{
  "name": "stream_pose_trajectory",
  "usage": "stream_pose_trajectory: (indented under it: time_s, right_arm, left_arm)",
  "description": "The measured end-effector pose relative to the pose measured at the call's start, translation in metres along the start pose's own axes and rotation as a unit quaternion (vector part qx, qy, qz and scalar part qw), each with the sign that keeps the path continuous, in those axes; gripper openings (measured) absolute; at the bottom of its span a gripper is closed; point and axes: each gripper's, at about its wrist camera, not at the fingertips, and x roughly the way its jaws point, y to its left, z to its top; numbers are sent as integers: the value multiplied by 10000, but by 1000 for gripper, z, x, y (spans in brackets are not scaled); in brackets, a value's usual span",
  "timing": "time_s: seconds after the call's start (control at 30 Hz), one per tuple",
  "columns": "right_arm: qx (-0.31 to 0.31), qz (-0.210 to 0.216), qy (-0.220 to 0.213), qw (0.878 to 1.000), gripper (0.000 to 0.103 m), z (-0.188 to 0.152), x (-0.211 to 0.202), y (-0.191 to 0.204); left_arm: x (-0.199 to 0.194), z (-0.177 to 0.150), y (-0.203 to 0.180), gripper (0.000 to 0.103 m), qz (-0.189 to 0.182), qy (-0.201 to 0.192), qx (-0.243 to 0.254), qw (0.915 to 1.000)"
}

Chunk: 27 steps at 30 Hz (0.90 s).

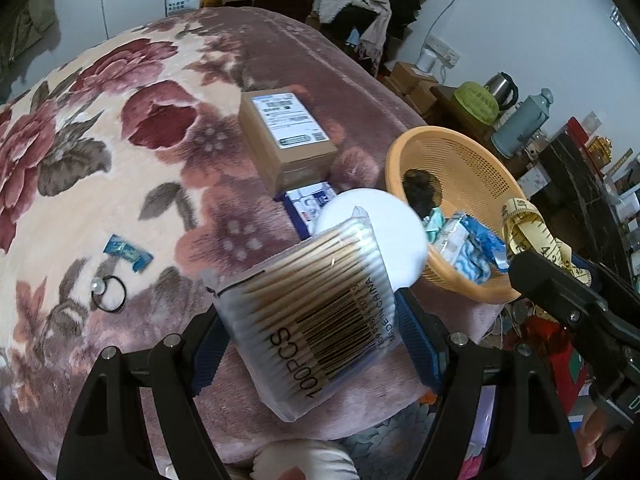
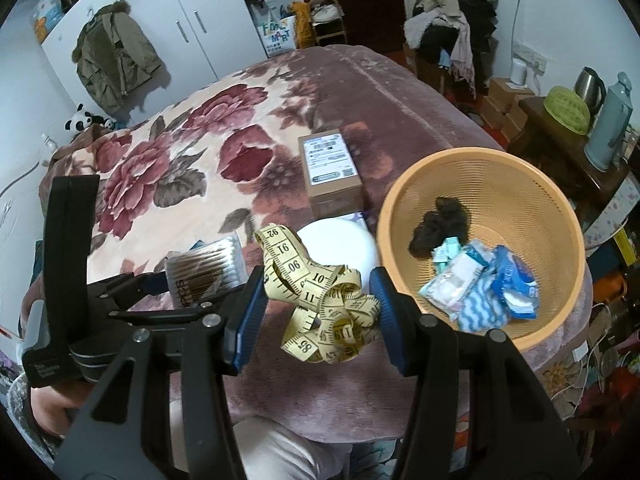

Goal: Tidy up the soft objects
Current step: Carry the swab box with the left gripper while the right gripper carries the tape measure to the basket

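Note:
My left gripper (image 1: 316, 344) is shut on a clear pack of cotton swabs (image 1: 308, 312), held above the flowered blanket (image 1: 100, 140). My right gripper (image 2: 316, 304) is shut on a bunched yellow tape measure (image 2: 320, 292); that tape measure (image 1: 532, 232) also shows at the right of the left wrist view, over the rim of the orange basket (image 1: 452, 136). In the right wrist view the orange basket (image 2: 404, 208) lies just right of the gripper, holding a dark furry clump (image 2: 440, 224) and blue and white packets (image 2: 484, 280). A white round pad (image 1: 384, 216) lies beside the basket.
A cardboard box (image 1: 288, 136) with a label sits behind the white pad, a blue and white packet (image 1: 308, 204) against it. A black hair tie (image 1: 108, 294) and a small blue wrapper (image 1: 128, 252) lie on the blanket at left. A cluttered side table (image 2: 560, 120) stands right of the bed.

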Motion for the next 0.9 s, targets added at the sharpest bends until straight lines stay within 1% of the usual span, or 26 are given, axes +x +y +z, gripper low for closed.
stream_pose_trajectory:
  time_s: [0.57,0.9]
  right_arm:
    - [270,-277,-148,9991,53,5,-19,-46]
    - [421,-450,-214,9979,53,8,-28,-72]
  left_arm:
    - [16,19,-55,79,-203,112,374,9990]
    - [25,28,-80,79,-316,175,544,9979]
